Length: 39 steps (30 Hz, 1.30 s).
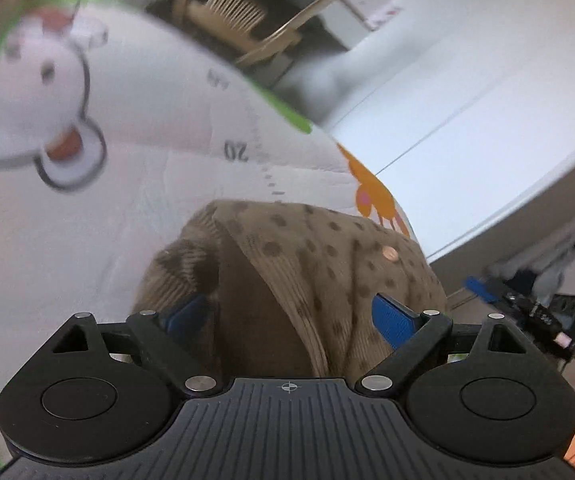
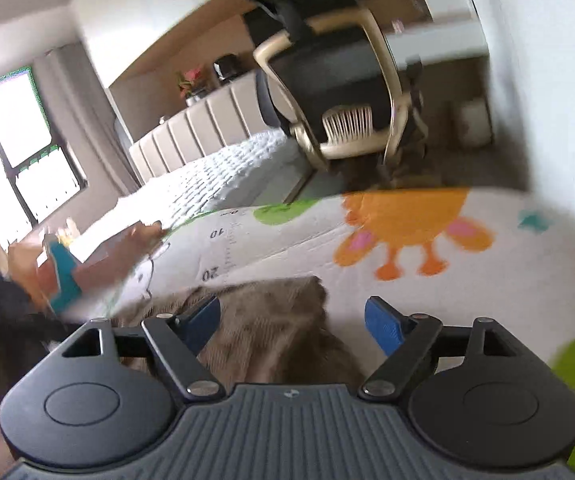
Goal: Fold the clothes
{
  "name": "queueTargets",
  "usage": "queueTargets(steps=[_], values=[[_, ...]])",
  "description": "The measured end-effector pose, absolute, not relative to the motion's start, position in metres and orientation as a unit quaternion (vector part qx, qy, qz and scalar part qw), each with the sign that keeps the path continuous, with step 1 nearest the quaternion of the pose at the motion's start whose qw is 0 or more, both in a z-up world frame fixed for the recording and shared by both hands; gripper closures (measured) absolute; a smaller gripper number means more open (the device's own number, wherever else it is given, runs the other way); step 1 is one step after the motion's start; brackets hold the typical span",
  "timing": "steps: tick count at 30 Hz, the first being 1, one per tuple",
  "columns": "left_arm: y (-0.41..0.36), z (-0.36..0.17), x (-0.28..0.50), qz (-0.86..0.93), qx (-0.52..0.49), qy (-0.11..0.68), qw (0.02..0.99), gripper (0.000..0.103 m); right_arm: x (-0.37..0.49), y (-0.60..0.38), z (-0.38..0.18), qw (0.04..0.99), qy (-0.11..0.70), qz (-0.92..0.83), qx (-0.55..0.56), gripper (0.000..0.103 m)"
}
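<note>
Two grippers, left [image 1: 289, 312] and right [image 2: 293, 322], jaws released over brown garment [image 1: 307, 264], printed mat [image 1: 147, 184] beneath, chair [image 2: 339, 80] at twelve o'clock, bed [image 2: 223, 168] only in right view.

**Around the mat**

A white play mat [image 2: 287, 248] printed with an orange creature [image 2: 403, 224], a ruler scale [image 1: 263, 152] and a cartoon face [image 1: 43, 92]. Beyond it stands an office chair [image 2: 339, 80], a quilted bed [image 2: 223, 168] with padded headboard [image 2: 199, 128], and a bright window [image 2: 19, 132].
</note>
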<state>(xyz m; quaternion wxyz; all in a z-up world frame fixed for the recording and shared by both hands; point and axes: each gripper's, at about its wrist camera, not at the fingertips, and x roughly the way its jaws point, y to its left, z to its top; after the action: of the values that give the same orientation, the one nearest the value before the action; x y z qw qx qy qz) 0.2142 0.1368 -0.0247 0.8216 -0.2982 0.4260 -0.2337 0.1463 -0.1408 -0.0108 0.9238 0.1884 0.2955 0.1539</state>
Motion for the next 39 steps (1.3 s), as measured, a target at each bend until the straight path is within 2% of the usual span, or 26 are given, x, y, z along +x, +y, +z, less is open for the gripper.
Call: queueTargets(steps=[4, 6, 10, 15, 18, 23, 25, 28, 30, 32, 35, 39], values=[[0.13, -0.033, 0.246, -0.214, -0.345, 0.425, 0.809, 0.01, 0.198, -0.104, -0.042, 0.901, 0.35, 0.182, 0.18, 0.023], [0.128, -0.025, 0.26, -0.207, -0.349, 0.412, 0.816, 0.012, 0.204, -0.084, -0.039, 0.908, 0.329, 0.2, 0.165, 0.024], [0.126, -0.011, 0.259, -0.204, -0.29, 0.404, 0.843, 0.012, 0.204, -0.066, -0.02, 0.926, 0.268, 0.219, 0.15, 0.029], [0.123, 0.002, 0.254, -0.193, -0.209, 0.397, 0.873, 0.012, 0.199, -0.067, -0.029, 0.944, 0.296, 0.136, 0.05, 0.029], [0.117, -0.012, 0.226, -0.164, -0.13, 0.415, 0.885, 0.015, 0.189, -0.069, -0.044, 0.946, 0.317, 0.066, -0.027, 0.029], [0.113, -0.001, 0.176, -0.141, -0.031, 0.397, 0.907, 0.013, 0.138, -0.065, -0.036, 0.951, 0.287, 0.013, -0.114, 0.029], [0.105, 0.008, 0.154, -0.163, -0.007, 0.381, 0.91, 0.011, 0.107, -0.056, -0.028, 0.954, 0.269, 0.064, -0.115, 0.029], [0.086, 0.009, 0.128, -0.211, -0.005, 0.372, 0.904, 0.011, 0.077, -0.04, -0.029, 0.946, 0.284, 0.128, -0.092, 0.03], [0.072, 0.005, 0.113, -0.242, -0.008, 0.371, 0.897, 0.012, 0.068, -0.031, -0.042, 0.932, 0.316, 0.157, -0.079, 0.043], [0.062, -0.006, 0.102, -0.258, -0.009, 0.388, 0.885, 0.012, 0.066, -0.028, -0.063, 0.916, 0.36, 0.162, -0.071, 0.049], [0.054, -0.019, 0.083, -0.27, -0.004, 0.409, 0.872, 0.009, 0.048, -0.038, -0.074, 0.911, 0.372, 0.163, -0.072, 0.049], [0.061, -0.004, 0.077, -0.294, -0.004, 0.416, 0.861, 0.009, 0.04, -0.052, -0.057, 0.912, 0.378, 0.145, -0.069, 0.047]])
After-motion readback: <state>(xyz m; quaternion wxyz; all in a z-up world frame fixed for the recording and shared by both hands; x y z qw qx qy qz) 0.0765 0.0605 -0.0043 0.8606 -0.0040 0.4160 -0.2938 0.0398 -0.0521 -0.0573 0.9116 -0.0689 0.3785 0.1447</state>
